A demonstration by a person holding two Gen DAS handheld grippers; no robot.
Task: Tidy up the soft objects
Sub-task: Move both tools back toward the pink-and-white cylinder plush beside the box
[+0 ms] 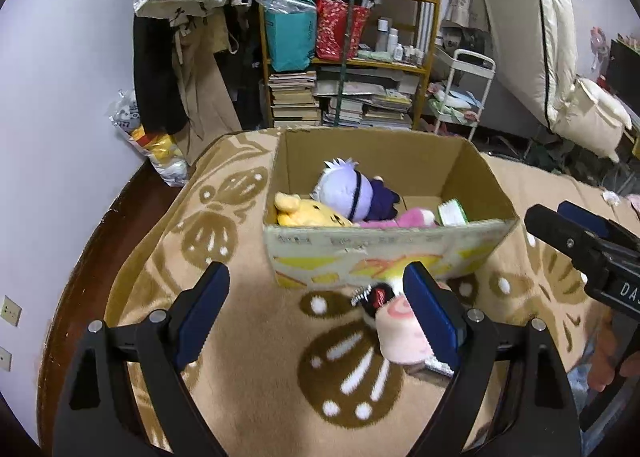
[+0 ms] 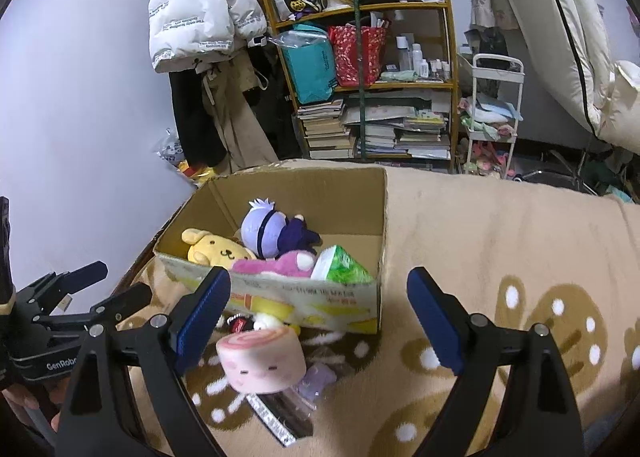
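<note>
Beige leaf-print blanket covers the surface; cardboard box sits on it, open top, near wall facing me. Behind it a wooden shelf with books and bags, white puffer jacket hanging at its left.

Inside the box: yellow dog plush at the left end, purple-haired doll just behind it, pink plush against the near wall, green-white tissue pack at the right.

Outside, just in front of the box: pink swirl-roll plush lying on the blanket — face side toward my right camera. A small black-red keychain toy lies between it and the box wall. A clear packet with a ruler edge pokes out under the roll.

My left gripper — fingers spread wide, holding nothing; the right finger pad sits just beside the roll plush, contact unclear. My right gripper — fingers wide apart too, empty; the left pad is near the roll, which sits off to the left of the gap.
</note>
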